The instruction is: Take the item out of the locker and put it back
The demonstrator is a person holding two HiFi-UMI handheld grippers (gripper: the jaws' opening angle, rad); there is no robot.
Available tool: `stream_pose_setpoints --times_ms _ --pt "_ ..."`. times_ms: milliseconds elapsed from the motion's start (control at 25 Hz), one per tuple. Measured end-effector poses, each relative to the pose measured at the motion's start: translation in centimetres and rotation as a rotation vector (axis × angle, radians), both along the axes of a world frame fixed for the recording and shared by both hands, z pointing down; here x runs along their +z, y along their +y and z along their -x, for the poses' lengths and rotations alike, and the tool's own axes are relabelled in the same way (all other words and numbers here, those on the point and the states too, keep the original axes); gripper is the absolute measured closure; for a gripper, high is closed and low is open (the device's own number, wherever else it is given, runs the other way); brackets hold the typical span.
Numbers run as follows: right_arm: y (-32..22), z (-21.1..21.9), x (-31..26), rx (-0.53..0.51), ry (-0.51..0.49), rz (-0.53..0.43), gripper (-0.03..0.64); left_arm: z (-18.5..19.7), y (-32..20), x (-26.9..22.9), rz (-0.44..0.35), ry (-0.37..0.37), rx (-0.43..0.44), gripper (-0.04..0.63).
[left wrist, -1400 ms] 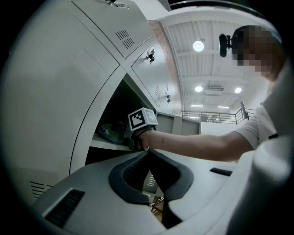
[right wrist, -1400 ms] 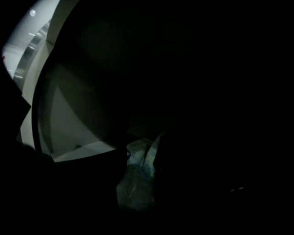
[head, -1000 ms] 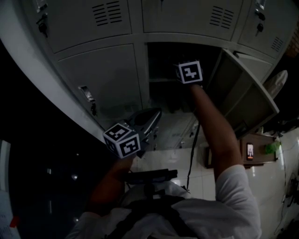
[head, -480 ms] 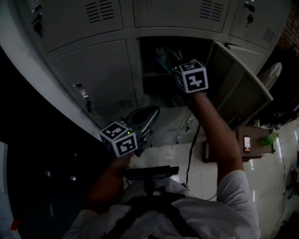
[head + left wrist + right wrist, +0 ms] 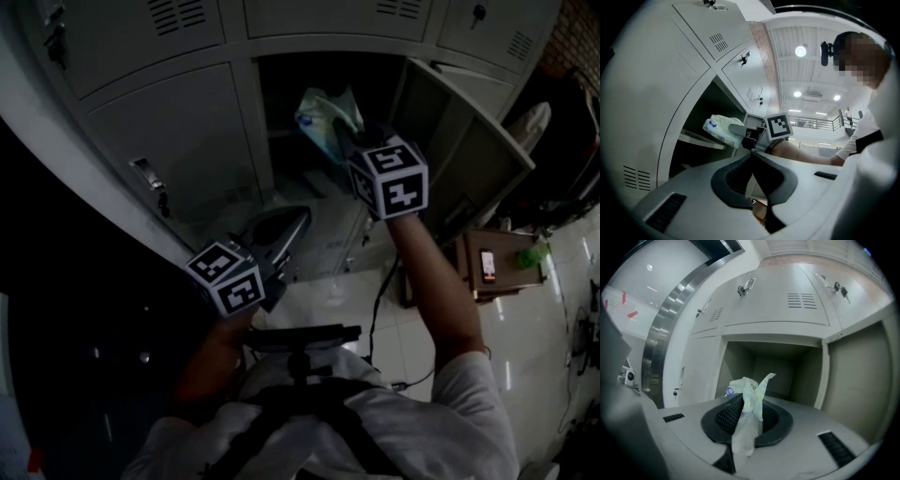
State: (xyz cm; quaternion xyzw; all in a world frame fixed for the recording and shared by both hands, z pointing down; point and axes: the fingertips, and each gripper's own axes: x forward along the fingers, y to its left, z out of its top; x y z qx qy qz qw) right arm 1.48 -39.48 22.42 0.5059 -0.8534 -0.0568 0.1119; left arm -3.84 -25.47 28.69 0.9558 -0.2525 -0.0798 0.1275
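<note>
Grey doors (image 5: 178, 131) are filling the background – right tongs (image 5: 349, 142), just closing onto the white packet (image 5: 326, 117), are drawing it out before the locker (image 5: 251, 131); left tongs (image 5: 752, 159) are idling shut, empty – returning is coming next

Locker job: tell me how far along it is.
Done: the door stands open and the white packet is out at the mouth of the compartment. In hand: the right tool has just been closing its jaws and pinches the packet. Still to do: put it back inside. The left tool is shut, empty.
</note>
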Motion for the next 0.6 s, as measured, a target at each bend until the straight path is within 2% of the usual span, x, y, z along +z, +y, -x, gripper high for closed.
stream_pose_setpoints --times_ms 600 --pt "6.9 -1.5 2.7 0.006 -0.042 0.027 0.586 0.8 2.8 0.7 0.030 0.023 0.019 0.592"
